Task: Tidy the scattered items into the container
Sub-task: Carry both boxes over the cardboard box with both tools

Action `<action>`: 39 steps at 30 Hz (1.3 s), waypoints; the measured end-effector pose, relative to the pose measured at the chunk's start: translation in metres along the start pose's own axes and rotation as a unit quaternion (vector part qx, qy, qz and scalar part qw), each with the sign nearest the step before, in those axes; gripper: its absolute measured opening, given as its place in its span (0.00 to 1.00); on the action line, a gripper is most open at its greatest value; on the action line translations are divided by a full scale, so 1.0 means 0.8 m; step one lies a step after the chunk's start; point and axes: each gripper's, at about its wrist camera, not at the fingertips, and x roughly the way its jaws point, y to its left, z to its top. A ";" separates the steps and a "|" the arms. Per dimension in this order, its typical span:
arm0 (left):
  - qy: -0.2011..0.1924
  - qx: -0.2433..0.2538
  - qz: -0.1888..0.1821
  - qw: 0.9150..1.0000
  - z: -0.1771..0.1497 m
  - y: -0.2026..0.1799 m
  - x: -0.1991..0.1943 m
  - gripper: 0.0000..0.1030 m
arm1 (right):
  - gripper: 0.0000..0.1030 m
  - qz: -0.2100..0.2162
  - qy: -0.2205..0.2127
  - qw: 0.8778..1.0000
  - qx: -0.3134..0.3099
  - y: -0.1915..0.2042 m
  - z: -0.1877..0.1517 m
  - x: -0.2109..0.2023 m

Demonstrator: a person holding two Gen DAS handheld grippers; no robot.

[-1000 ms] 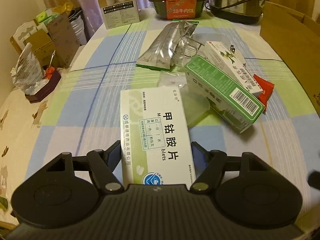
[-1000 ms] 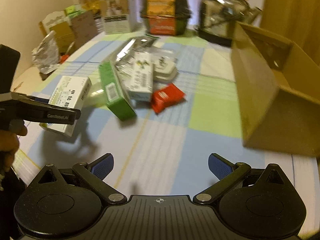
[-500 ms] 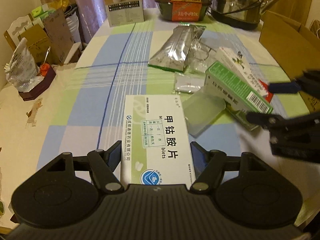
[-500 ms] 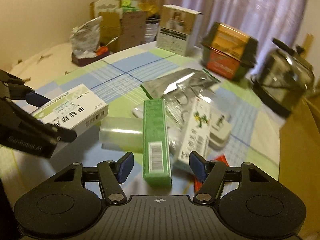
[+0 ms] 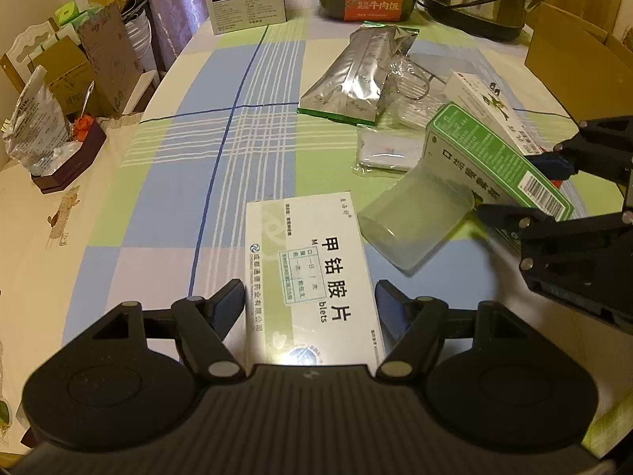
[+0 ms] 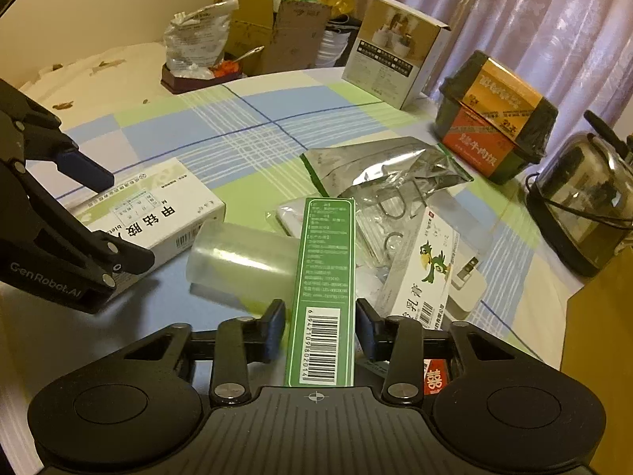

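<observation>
Left hand-held gripper [image 5: 309, 301] brackets the white tablet box [image 5: 312, 273], right hand-held gripper [image 6: 319, 328] the green carton [image 6: 322, 277]; both spread. Best to squeeze squarely, then lift level.

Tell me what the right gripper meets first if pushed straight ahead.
The long green barcoded carton already lies between the right gripper fingers; beyond it, probably the crumpled silver foil pouch.
</observation>
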 end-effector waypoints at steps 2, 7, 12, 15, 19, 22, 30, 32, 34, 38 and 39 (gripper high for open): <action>0.003 0.003 0.002 1.000 0.002 -0.001 0.005 0.67 | 0.43 0.000 0.002 1.000 0.002 -0.001 0.000 0.003; 0.016 -0.003 0.003 1.000 0.001 0.000 0.013 0.66 | 0.32 -0.006 0.008 1.000 0.001 -0.001 0.001 0.004; 0.016 -0.004 0.002 1.000 -0.003 0.002 -0.005 0.66 | 0.32 -0.002 0.003 1.000 0.022 -0.008 -0.004 -0.014; 0.004 -0.005 0.005 1.000 -0.003 0.002 -0.024 0.66 | 0.32 -0.005 -0.003 0.999 0.048 -0.013 -0.010 -0.034; -0.012 -0.005 0.005 1.000 -0.003 -0.002 -0.055 0.66 | 0.32 -0.005 -0.010 0.996 0.084 -0.018 -0.019 -0.068; -0.022 0.003 0.003 1.000 -0.005 -0.014 -0.078 0.66 | 0.32 -0.007 -0.014 0.995 0.103 -0.019 -0.025 -0.092; -0.046 0.020 -0.026 0.998 -0.009 -0.062 -0.130 0.66 | 0.32 -0.032 -0.024 0.986 0.163 -0.043 -0.052 -0.165; -0.052 0.030 -0.036 0.998 -0.006 -0.079 -0.140 0.66 | 0.32 -0.045 -0.029 0.983 0.175 -0.056 -0.058 -0.183; -0.061 0.041 -0.048 0.996 -0.001 -0.097 -0.150 0.66 | 0.32 -0.061 -0.034 0.980 0.187 -0.071 -0.065 -0.203; -0.080 0.066 -0.080 0.991 0.017 -0.142 -0.166 0.66 | 0.32 -0.094 -0.042 0.972 0.211 -0.111 -0.078 -0.243; -0.085 0.073 -0.089 0.990 0.024 -0.155 -0.169 0.66 | 0.32 -0.104 -0.044 0.969 0.218 -0.123 -0.081 -0.254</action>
